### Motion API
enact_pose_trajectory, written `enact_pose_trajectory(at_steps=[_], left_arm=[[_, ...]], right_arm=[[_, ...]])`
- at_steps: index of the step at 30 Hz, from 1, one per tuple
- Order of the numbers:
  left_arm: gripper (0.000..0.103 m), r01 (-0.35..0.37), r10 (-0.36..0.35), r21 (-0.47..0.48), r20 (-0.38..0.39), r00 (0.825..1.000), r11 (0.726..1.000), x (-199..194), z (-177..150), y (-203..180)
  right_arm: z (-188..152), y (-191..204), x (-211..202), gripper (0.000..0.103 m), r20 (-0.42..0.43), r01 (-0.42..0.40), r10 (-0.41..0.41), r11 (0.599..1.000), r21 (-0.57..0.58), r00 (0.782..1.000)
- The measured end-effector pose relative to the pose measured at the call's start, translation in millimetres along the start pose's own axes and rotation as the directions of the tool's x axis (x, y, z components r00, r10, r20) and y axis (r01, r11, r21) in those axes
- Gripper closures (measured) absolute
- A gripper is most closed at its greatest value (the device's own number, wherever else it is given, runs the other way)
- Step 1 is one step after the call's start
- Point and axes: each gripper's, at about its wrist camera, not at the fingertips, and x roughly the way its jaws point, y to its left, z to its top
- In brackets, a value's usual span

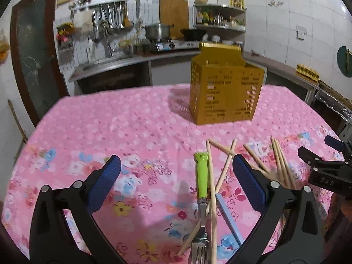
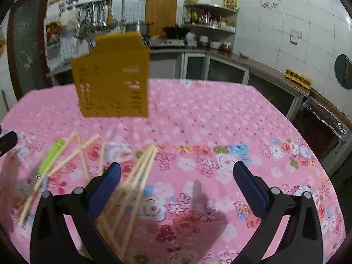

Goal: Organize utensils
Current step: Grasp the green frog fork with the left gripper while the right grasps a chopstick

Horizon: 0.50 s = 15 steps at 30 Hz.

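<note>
A yellow perforated utensil holder [image 1: 226, 92] stands upright on the pink flowered tablecloth [image 1: 123, 127]; it also shows in the right wrist view [image 2: 112, 77]. Near the front lie a green-handled fork [image 1: 202, 189], several wooden chopsticks [image 1: 222, 176] and a light blue stick [image 1: 228, 215]. My left gripper [image 1: 176, 182] is open and empty above the cloth, the fork between its fingers. My right gripper [image 2: 176, 182] is open and empty; chopsticks [image 2: 136, 176] lie by its left finger. The fork handle [image 2: 51, 156] lies to its left. The right gripper also shows in the left wrist view [image 1: 323, 167].
The table's far edge [image 1: 154, 85] faces a kitchen counter with a sink [image 1: 105, 61], a stove with a pot [image 1: 158, 33] and a shelf of bottles [image 1: 220, 19]. An egg tray [image 1: 307, 72] sits on the right counter. A dark door [image 1: 33, 55] stands at the left.
</note>
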Motion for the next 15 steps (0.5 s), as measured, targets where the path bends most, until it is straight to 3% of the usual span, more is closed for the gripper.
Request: enact_pose_trajectory(at_steps=[3,5,10,15], left_arm=[[0.010,0.002,-0.002,0.007,-0.031,1.000,1.000,11.1,-3.6,-1.7],[0.014,0.004,-0.003,0.022,-0.044,0.999,1.000,16.3,-3.6,-4.2],[0.023,0.048,-0.048,0.004,-0.091,0.995,0.999,33.6,-2.3,-2.1],[0.043,0.074,-0.076,-0.017,-0.168,0.983,0.997,54.1,-1.7,-1.4]], right_arm=[[-1.9,-0.4,10.9,0.007,-0.032,0.001,-0.001,1.000,0.001,0.999],[-3.4,-0.8,19.3,0.021,-0.056,0.000,-0.001,1.000,-0.005,0.998],[-5.8,2.3,29.4,0.030,-0.087,-0.021,0.020,1.000,-0.008,0.996],[-6.0,5.5,40.5,0.041,-0.131,-0.037,0.037,0.999,0.000,0.991]])
